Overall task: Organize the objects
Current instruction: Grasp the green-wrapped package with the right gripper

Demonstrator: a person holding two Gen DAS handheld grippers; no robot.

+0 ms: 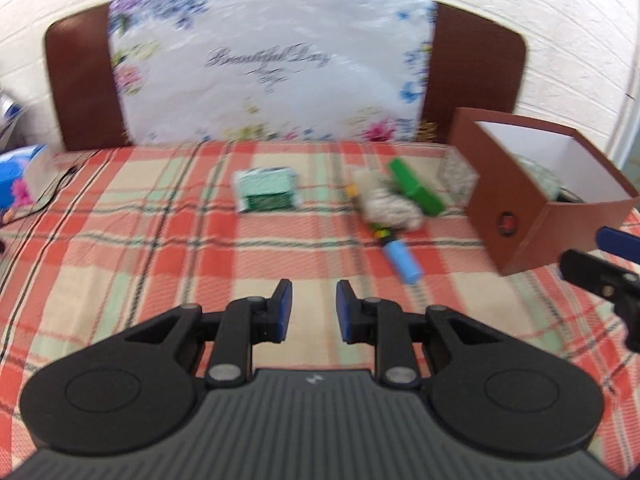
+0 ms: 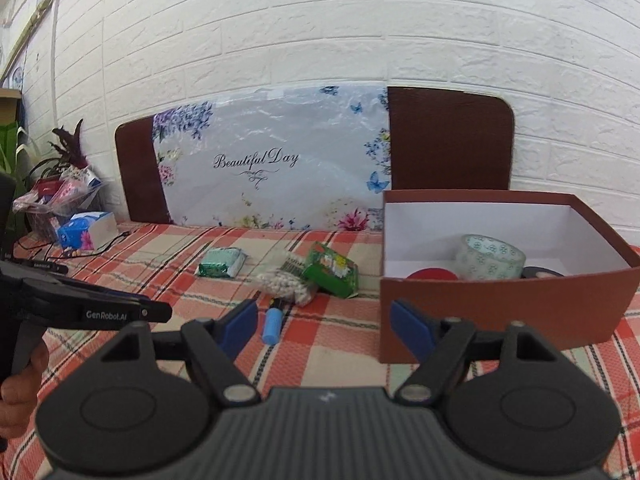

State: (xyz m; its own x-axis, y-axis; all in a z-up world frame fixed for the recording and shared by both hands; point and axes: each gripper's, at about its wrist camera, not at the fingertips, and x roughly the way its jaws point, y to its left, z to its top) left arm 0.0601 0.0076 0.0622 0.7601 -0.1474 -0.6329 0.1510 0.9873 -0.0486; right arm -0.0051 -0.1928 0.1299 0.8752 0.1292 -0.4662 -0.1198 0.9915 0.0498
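both grippers are held empty above the plaid cloth, the right gripper [image 2: 324,326] with jaws spread wide, the left gripper [image 1: 314,306] parted more narrowly. ahead of the right jaws, just left of the brown box [image 2: 500,312], the blue tube [image 2: 273,325] is seen lying with its long axis running away from the jaws. it is judged nearer the right gripper, so a straight forward reach with the jaws across its width would be called for.

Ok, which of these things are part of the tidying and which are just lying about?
Job:
brown box
tape roll in it
green box
bag of white beads
blue-capped pen
green-and-white packet

Lying about:
tissue box
basket of packets
black cable
floral mat
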